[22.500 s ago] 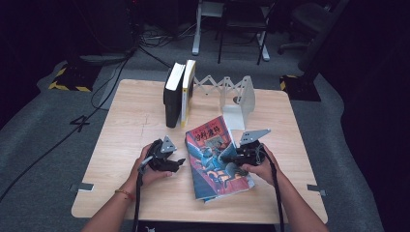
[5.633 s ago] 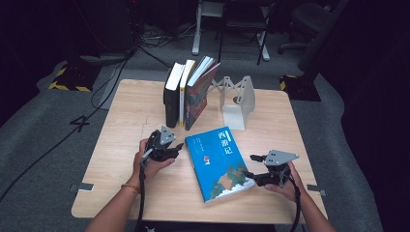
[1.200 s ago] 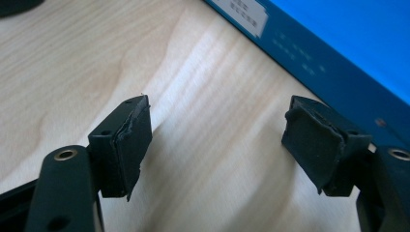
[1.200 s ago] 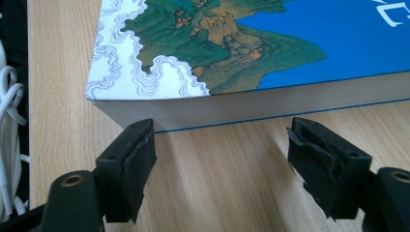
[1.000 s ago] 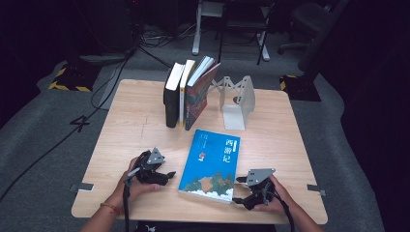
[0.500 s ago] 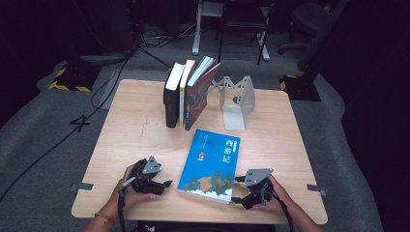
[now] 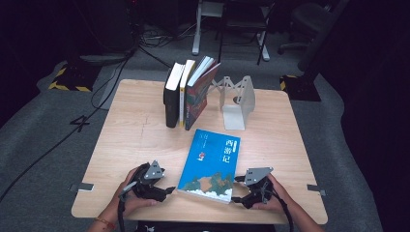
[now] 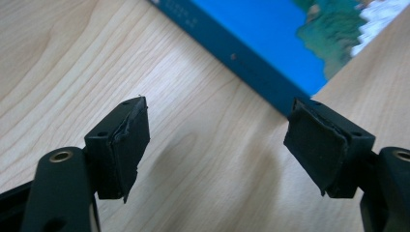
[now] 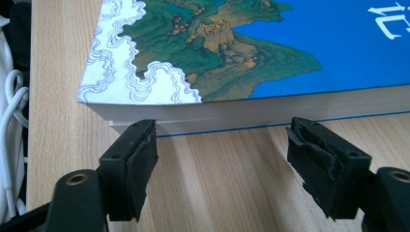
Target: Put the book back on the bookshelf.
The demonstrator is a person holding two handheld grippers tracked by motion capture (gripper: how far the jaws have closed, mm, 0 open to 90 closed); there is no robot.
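Blue book (image 7: 210, 164) flat, tongs (image 7: 170, 190) apparently apart

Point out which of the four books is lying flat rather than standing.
The blue book with the mountain picture lies flat on the table, between the two grippers. The other three books stand upright together at the back, beside the white bookend.

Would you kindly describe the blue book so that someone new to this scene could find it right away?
Start at the wooden table and look at its near half, between the left gripper and the right gripper. The blue book lies flat there, cover up. Unlike the books standing upright near the white bookend, it lies alone, with white characters and a green landscape.
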